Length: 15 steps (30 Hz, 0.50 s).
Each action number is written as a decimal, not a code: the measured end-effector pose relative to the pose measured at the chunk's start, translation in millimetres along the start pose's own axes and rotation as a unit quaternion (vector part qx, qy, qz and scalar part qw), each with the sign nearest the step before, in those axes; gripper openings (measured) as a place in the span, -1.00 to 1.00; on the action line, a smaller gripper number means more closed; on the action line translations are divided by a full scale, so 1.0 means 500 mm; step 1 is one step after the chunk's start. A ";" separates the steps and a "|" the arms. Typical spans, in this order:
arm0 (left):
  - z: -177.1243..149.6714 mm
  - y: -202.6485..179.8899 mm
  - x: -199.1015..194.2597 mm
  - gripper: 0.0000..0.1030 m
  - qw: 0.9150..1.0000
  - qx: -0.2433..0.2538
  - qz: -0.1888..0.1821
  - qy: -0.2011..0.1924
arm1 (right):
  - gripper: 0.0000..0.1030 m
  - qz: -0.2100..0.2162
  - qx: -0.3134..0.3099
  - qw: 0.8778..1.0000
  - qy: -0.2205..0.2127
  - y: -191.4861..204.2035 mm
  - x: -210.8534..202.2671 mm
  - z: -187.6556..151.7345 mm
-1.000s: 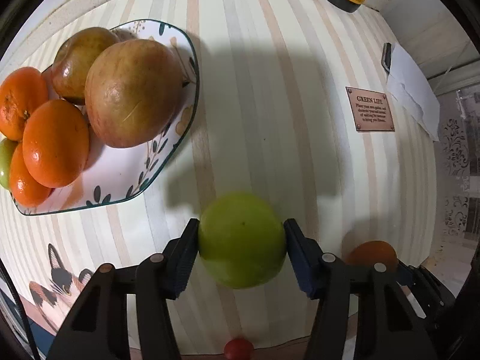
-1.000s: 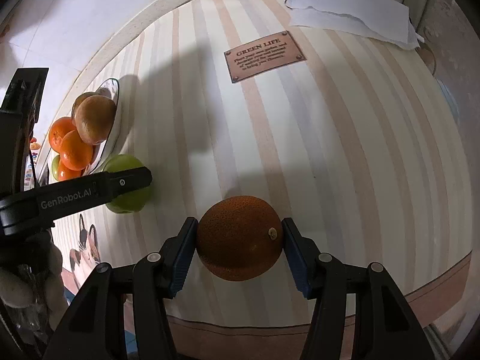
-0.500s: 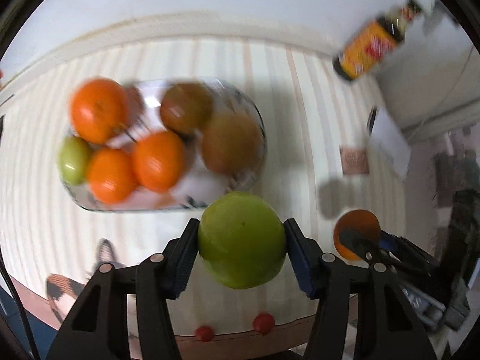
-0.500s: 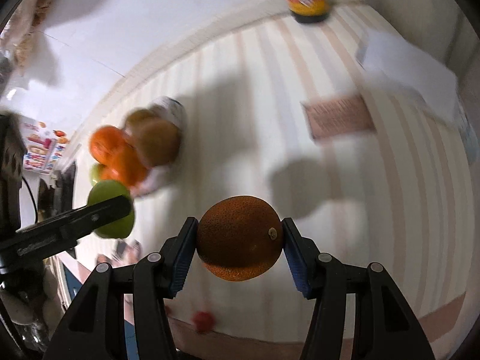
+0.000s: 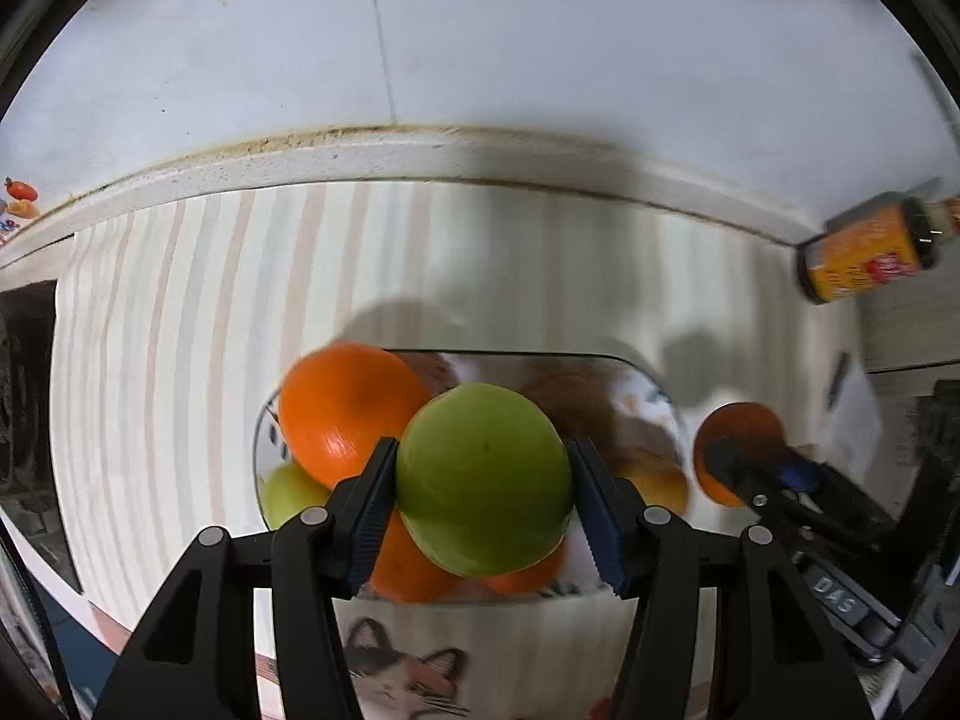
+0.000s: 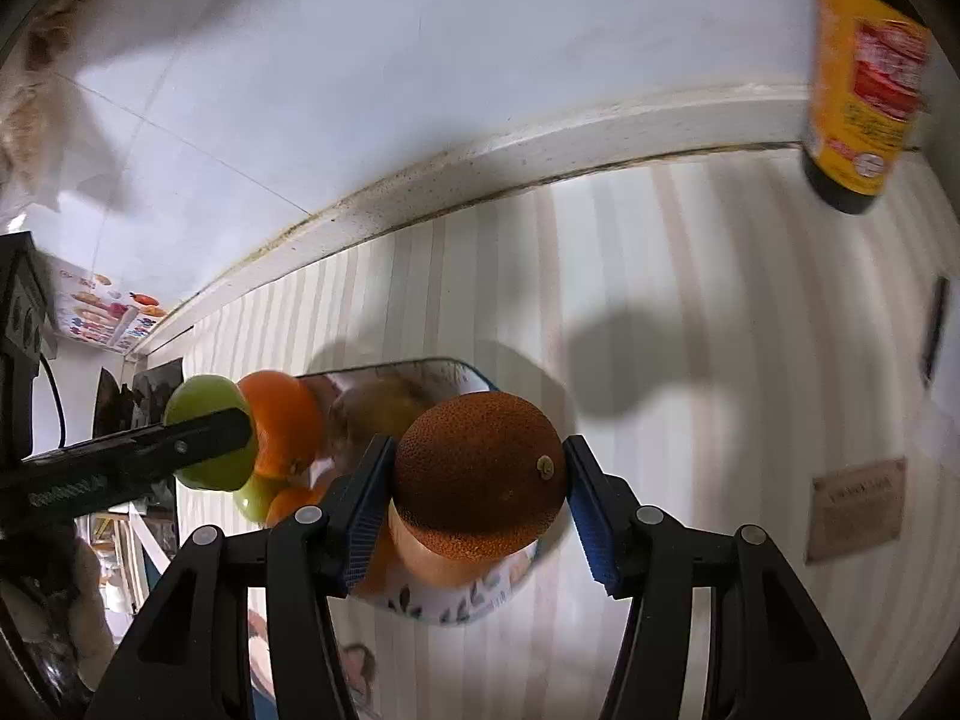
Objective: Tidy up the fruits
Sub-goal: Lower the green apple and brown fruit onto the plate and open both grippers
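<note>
Two fruits arrive over a crowded plate at once — the left claw is clamped on a green apple, the right claw on a dark, rough-skinned orange, each held clear of the striped tabletop. Both hang above the patterned plate, which already carries oranges, a small green fruit and brownish apples or pears piled close together.

The step in hand looks like delivery: carrying the last loose fruit to the plate. The next move would call for lowering each piece into a gap and then parting the pads, one claw at a time, since the two stand near each other over the same dish.

Open room is scarce — the pile nearly fills the plate, and a round fruit set on top could roll off the rim. The tabletop's front edge lies just below the plate; a sauce bottle stands well apart near the wall.
</note>
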State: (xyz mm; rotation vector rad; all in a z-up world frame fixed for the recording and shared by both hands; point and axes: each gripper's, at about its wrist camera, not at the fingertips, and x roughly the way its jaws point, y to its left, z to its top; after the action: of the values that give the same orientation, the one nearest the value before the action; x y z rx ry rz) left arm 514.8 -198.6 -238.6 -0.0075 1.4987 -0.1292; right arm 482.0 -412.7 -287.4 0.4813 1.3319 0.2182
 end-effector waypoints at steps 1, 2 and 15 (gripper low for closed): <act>0.003 -0.004 0.013 0.05 1.000 0.000 0.004 0.007 | 0.14 -0.004 -0.003 1.000 0.005 0.005 0.015 0.009; 0.007 -0.004 0.026 0.05 1.000 -0.001 0.006 0.013 | 0.14 -0.005 -0.004 1.000 0.006 0.007 0.023 0.015; -0.009 -0.053 0.077 0.05 0.998 0.034 0.033 0.036 | 0.16 0.025 0.001 0.998 0.054 -0.011 0.104 0.039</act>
State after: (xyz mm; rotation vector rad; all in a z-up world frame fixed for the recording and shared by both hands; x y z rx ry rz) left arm 510.9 -228.1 -274.8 0.1023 1.5645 -0.1288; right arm 512.6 -399.7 -332.3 0.5103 1.4272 0.2871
